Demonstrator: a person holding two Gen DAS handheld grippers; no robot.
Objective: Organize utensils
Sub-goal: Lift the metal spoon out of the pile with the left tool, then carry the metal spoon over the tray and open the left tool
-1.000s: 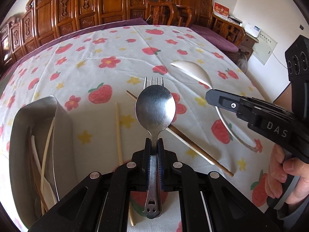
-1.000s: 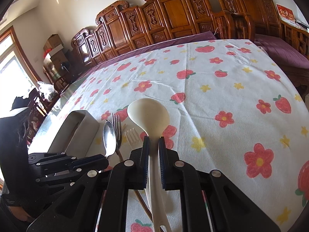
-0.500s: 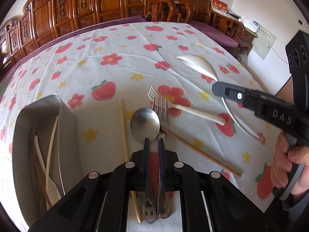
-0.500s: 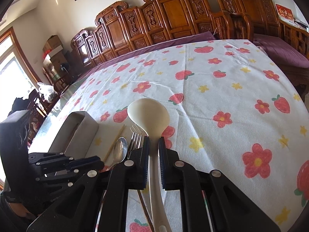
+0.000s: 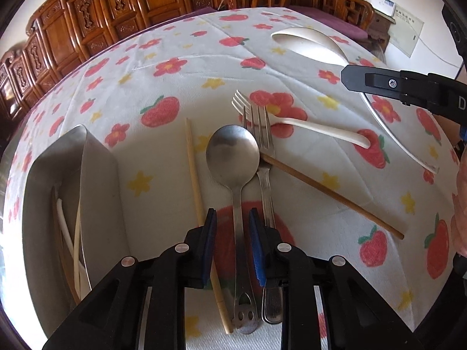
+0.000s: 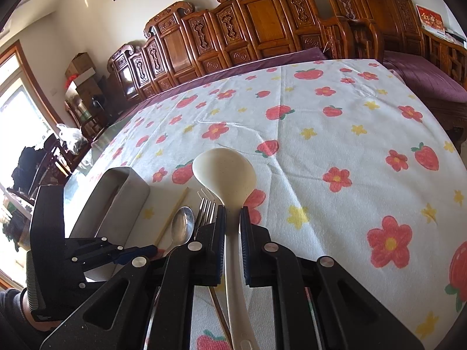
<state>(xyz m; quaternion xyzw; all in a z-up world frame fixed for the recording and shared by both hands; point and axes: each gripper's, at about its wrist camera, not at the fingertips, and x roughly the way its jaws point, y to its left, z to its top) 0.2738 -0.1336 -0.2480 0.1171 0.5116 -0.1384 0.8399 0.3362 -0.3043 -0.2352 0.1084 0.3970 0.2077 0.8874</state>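
Left hand-held gripper (image 5: 232, 218): jaws apart, straddling the steel spoon (image 5: 233, 157); closing may snag the touching steel fork (image 5: 262, 157).
Right hand-held gripper (image 6: 232, 218): clamped on the cream plastic ladle (image 6: 224, 172); could slip.

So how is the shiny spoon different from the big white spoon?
The metal spoon is grey, shiny and lies on the tablecloth between the open left tool. The white spoon is cream, dull, with a bigger bowl, and is held by the right tool. Both have round bowls.

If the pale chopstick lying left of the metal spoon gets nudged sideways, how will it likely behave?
The pale chopstick looks thin, light and stiff, so it would probably skid or roll on the tablecloth. It lies flat beside the metal spoon, leaving fingers little to grip.
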